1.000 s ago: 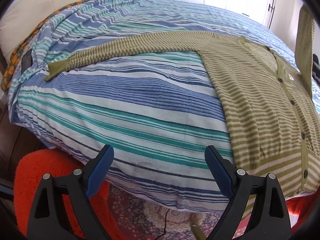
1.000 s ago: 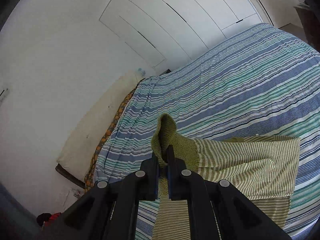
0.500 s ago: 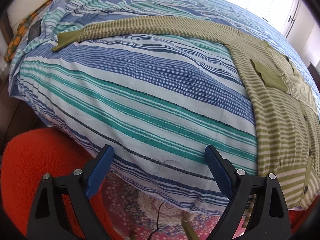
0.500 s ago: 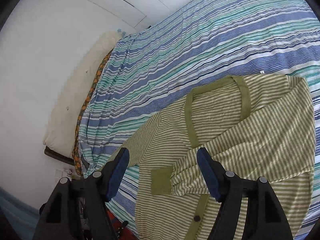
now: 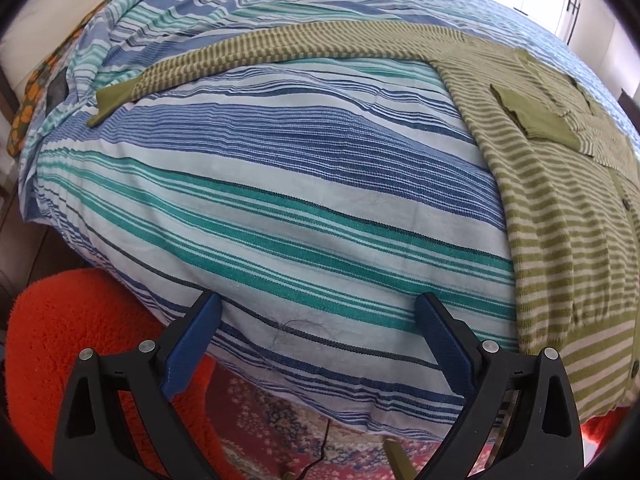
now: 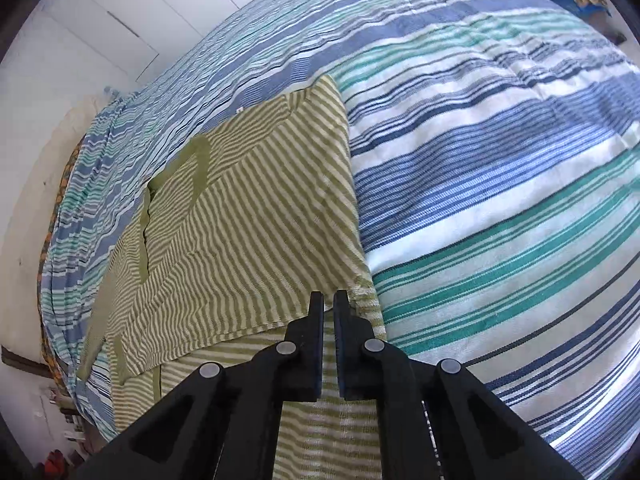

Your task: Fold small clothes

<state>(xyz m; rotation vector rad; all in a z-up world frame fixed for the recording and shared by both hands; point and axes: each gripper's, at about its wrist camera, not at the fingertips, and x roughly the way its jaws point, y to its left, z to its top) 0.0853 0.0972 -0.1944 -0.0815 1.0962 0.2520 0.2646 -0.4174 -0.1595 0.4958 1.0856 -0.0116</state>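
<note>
A green-and-cream striped cardigan [image 5: 560, 220] lies flat on the striped bed. Its left sleeve [image 5: 260, 48] stretches out to the left and ends in a plain green cuff [image 5: 112, 98]. The other sleeve is folded across the chest, cuff [image 5: 536, 116] on top. My left gripper [image 5: 318, 298] is open over the bed's front edge, well left of the cardigan, with nothing between its fingers. My right gripper [image 6: 328, 300] is shut, its tips at the cardigan's [image 6: 248, 240] puckered right side edge. No cloth shows between its pads.
A blue, teal and white striped cover [image 5: 280, 200] spans the bed. An orange-red fluffy rug [image 5: 80, 340] and a patterned carpet [image 5: 280, 420] lie below the front edge. A cream pillow [image 5: 40, 8] is at the far left. White wardrobe doors [image 6: 100, 20] stand behind the bed.
The right gripper let go of the raised sleeve, which now lies folded across the cardigan. It opened, dropped to the cardigan's right edge and shut again. The left gripper sank slightly.
</note>
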